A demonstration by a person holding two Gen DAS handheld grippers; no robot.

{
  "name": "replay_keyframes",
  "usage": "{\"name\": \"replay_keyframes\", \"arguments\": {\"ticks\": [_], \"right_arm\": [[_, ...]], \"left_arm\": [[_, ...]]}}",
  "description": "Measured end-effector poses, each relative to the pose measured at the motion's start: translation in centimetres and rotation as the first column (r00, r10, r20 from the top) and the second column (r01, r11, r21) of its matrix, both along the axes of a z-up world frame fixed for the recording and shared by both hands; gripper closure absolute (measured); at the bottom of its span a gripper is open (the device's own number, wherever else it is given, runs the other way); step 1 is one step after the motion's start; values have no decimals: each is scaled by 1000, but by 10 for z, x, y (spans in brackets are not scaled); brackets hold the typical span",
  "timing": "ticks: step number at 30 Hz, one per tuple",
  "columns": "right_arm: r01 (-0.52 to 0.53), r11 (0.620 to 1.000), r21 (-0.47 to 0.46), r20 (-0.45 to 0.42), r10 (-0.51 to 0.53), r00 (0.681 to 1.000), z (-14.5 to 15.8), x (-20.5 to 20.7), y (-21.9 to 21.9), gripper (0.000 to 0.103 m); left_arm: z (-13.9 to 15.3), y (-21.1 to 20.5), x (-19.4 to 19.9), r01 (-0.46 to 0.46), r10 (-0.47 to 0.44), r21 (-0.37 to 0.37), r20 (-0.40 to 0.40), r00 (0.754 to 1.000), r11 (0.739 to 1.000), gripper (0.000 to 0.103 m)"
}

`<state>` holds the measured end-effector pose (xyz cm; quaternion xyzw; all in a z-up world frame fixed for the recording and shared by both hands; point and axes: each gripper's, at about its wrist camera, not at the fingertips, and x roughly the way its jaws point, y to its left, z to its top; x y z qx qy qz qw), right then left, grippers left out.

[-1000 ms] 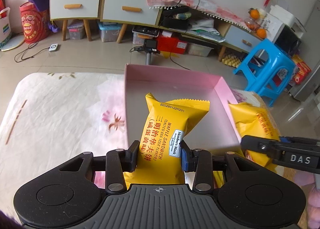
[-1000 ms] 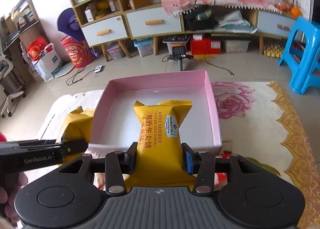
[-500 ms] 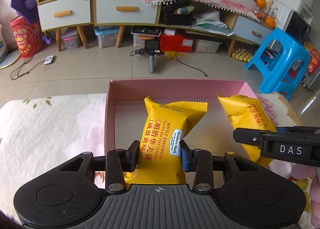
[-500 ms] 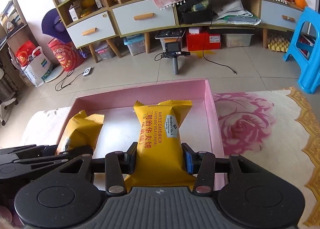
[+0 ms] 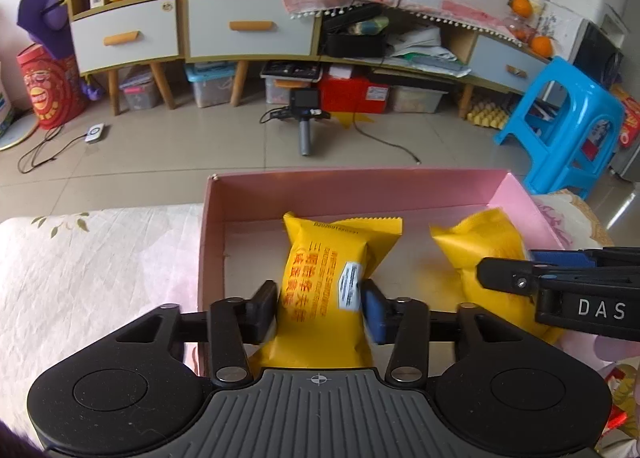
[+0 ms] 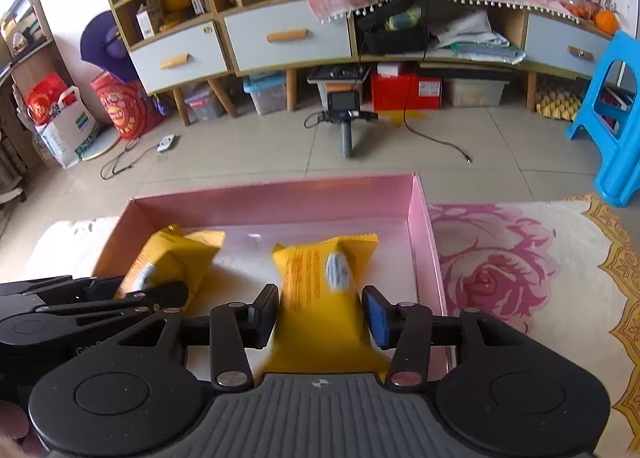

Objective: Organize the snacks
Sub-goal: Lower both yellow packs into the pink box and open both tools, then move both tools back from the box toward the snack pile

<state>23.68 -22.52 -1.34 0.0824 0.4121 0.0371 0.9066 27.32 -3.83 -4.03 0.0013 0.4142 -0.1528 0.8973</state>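
A pink box [image 5: 360, 183] [image 6: 280, 193] lies on the flowered cloth. My left gripper [image 5: 320, 304] holds a yellow waffle-sandwich packet [image 5: 324, 282] over the box's left part; the pads still touch its sides. My right gripper [image 6: 320, 310] has its jaws parted, with a small gap on both sides of a second yellow packet [image 6: 320, 282], which looks blurred and dropping into the box's right part. Each view shows the other packet too, to the right in the left wrist view [image 5: 480, 254] and to the left in the right wrist view [image 6: 168, 262].
The flowered cloth [image 5: 100, 258] [image 6: 520, 258] spreads on both sides of the box. Beyond are a tiled floor, a handheld camera stick [image 5: 304, 125], a blue stool [image 5: 560, 125] and low cabinets [image 5: 240, 29].
Both grippers moved forward and down over the box. The right jaws have spread and its packet slips down, blurred. The left packet has lowered into the box.
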Motion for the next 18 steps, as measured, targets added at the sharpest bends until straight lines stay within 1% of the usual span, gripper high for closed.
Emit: {"name": "replay_keyframes", "arguments": {"ticks": [1,2,7,13,18], "right_arm": [[-2,1000,4,5,2,1000,1,-1,0,52],[-2,1000,8,9,2,1000,3,-2,0,49],[-7,1000,10,14,6,1000,12,-9,2,35],[-1,1000,-6,33,1,999,29,-23,1,25],[13,1000,2,32,-13,999,43,-40,-3,22]], "left_arm": [[2,1,-1,-2,2,-2,6,1000,1000,46],[4,0,-1,-3,3,-5,10,1000,1000,39],[15,0,-10,6,-6,-11,18,1000,1000,23],[33,5,-26,6,-5,-27,37,999,1000,13],[49,10,-45,6,-5,-30,49,999,1000,11]]}}
